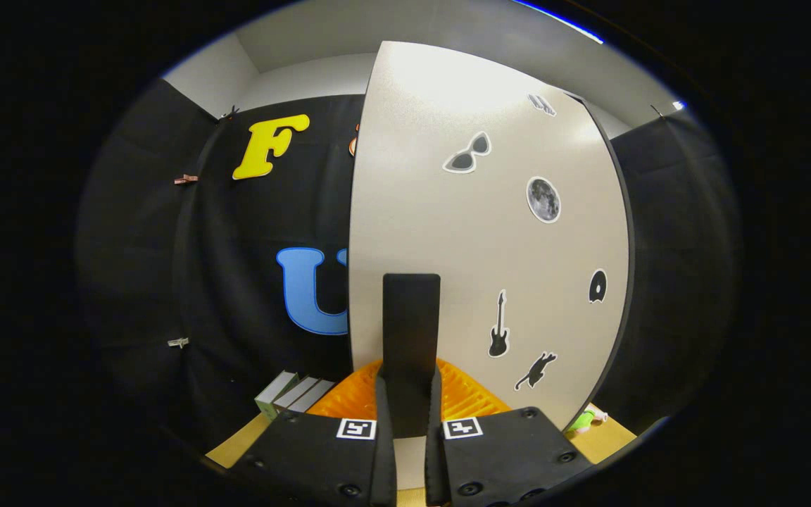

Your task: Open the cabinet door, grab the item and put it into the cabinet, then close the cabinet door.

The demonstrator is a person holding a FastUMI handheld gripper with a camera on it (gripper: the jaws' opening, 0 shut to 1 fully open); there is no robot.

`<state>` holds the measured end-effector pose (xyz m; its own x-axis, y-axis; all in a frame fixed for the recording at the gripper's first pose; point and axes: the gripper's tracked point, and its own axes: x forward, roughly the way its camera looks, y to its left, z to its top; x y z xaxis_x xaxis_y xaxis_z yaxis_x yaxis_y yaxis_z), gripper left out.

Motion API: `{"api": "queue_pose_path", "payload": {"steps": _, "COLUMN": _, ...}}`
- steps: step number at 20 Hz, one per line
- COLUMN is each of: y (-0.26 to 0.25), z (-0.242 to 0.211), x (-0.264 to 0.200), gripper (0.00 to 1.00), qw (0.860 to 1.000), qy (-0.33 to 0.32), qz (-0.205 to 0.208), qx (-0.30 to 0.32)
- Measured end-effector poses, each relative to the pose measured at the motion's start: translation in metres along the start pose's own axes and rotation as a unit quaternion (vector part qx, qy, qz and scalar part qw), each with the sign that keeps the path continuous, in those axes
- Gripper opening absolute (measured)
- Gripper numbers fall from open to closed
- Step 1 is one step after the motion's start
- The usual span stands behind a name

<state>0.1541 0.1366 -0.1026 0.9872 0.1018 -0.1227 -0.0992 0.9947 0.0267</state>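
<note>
The cabinet door (476, 232), pale and dotted with stickers, stands directly ahead of the gripper (410, 401). Its dark upright handle (411, 331) sits between the two fingers, which are nearly closed and clamp it from both sides. Small boxes (293, 396) lie on the table (236, 440) alongside.

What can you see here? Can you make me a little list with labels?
gripper: gripper shut on the black flat handle
door: pale grey cabinet door with stickers, just ahead of the fingers
stickers: sunglasses, moon, guitar
below handle: orange ribbed plastic thing
beside it: grey boxes
surface: tan table
</note>
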Motion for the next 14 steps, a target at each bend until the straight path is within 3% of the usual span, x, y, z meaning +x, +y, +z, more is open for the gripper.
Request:
{"api": "queue_pose_path", "payload": {"steps": 7, "y": -0.017, "z": 0.004, "x": -0.039, "gripper": 0.20, "qw": 1.000, "qy": -0.002, "qz": 0.017, "qx": 0.000}}
{"api": "queue_pose_path", "payload": {"steps": 14, "y": -0.034, "z": 0.004, "x": -0.073, "gripper": 0.19, "qw": 0.997, "qy": 0.009, "qz": 0.071, "qx": 0.007}}
